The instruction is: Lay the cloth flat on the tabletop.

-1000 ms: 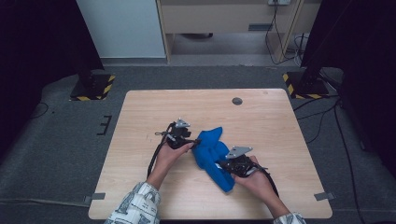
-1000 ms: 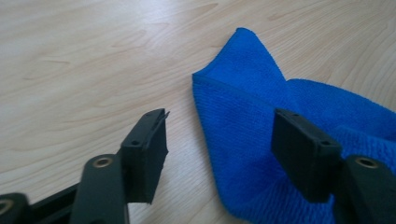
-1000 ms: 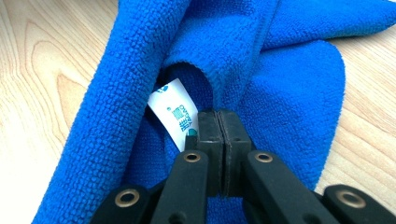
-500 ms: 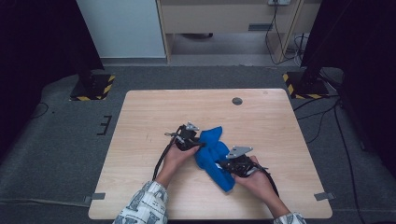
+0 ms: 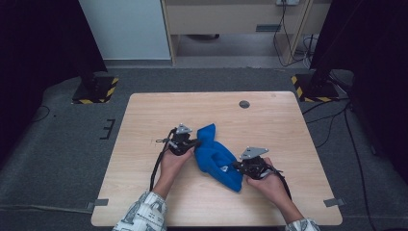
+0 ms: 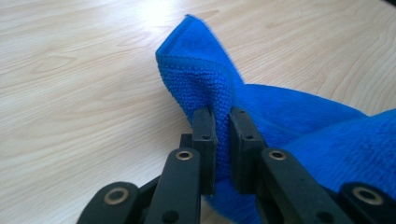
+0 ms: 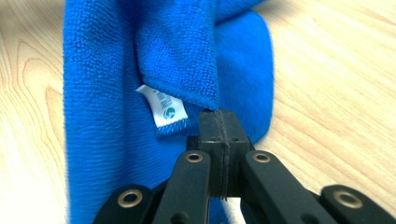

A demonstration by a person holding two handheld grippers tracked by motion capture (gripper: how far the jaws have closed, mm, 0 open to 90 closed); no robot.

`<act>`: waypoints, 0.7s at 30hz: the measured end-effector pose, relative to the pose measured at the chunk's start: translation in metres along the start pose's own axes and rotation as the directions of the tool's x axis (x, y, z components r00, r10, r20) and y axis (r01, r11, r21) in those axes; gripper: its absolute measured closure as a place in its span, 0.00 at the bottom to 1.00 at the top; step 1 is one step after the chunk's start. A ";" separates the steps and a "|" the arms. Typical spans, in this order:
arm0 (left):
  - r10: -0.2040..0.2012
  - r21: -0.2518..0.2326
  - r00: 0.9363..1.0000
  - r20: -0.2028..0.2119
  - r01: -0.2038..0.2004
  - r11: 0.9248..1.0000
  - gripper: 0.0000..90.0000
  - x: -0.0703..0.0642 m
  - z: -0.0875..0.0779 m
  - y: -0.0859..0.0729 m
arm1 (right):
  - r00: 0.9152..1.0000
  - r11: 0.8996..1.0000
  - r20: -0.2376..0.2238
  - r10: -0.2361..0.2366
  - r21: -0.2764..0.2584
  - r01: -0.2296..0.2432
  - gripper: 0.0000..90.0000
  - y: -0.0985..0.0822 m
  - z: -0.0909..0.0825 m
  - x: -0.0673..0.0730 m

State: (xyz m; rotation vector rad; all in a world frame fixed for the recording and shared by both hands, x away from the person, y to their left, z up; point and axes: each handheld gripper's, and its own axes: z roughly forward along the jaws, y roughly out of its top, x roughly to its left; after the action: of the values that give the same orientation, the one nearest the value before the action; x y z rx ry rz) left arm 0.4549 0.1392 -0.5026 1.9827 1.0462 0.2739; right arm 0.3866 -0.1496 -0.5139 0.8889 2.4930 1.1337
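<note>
A crumpled blue cloth (image 5: pixel 216 156) lies on the wooden table (image 5: pixel 269 125), running diagonally between my two grippers. My left gripper (image 5: pixel 195 143) is at the cloth's upper left end. In the left gripper view a raised fold of the blue cloth (image 6: pixel 196 70) is pinched between its jaws, left gripper (image 6: pixel 222 140). My right gripper (image 5: pixel 238 166) is at the cloth's lower right side. Its jaws are pressed together at a folded-over corner of the cloth (image 7: pixel 182 56), right gripper (image 7: pixel 219 119), next to a small white label (image 7: pixel 163 108).
A small dark round grommet (image 5: pixel 244 104) sits in the table near its far edge. Bare wood surrounds the cloth on all sides. Cables trail from both grippers along the person's hands toward the near edge.
My left gripper moved right to the cloth's upper end, took hold of it and drew it slightly left. The right gripper stayed in place.
</note>
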 end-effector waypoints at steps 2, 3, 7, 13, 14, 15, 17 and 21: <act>-0.004 -0.011 1.000 -0.005 0.004 1.000 0.91 0.002 -0.009 -0.003 | 1.000 1.000 0.000 -0.001 0.000 0.001 1.00 0.000 0.000 0.000; -0.005 -0.017 1.000 -0.010 0.005 1.000 0.91 0.003 -0.013 -0.005 | 1.000 1.000 0.004 -0.003 -0.002 0.003 1.00 0.001 -0.001 0.000; -0.013 -0.039 0.999 -0.042 0.011 0.999 0.92 0.005 -0.029 -0.012 | 0.999 1.000 0.031 -0.011 -0.020 0.012 1.00 0.004 -0.004 -0.002; -0.054 -0.051 0.998 -0.030 0.053 0.997 0.91 0.013 -0.047 -0.023 | 0.999 0.999 0.045 0.013 -0.034 -0.011 1.00 0.004 -0.008 -0.007; -0.054 -0.042 0.998 -0.029 0.052 0.998 0.91 0.012 -0.048 -0.024 | 0.999 0.999 0.043 0.012 -0.031 -0.010 1.00 0.004 -0.007 -0.007; -0.050 -0.032 0.998 -0.031 0.049 0.998 0.91 0.011 -0.048 -0.026 | 0.999 0.999 0.037 0.015 -0.032 -0.013 1.00 0.004 -0.005 -0.006; -0.044 -0.024 0.998 -0.036 0.043 0.999 0.91 0.009 -0.048 -0.029 | 1.000 0.999 0.007 0.023 -0.034 -0.022 0.97 0.005 -0.001 -0.002; -0.057 -0.028 0.998 -0.014 0.057 0.998 0.90 0.007 -0.049 -0.033 | 0.999 0.999 -0.031 0.018 -0.046 -0.020 0.85 0.008 0.003 0.005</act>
State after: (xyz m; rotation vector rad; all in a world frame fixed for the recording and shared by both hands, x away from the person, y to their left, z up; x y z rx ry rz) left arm 0.4141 0.1825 -0.4991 1.9256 1.1012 0.2716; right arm 0.3873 -0.1405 -0.5097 0.8911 2.4766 1.2153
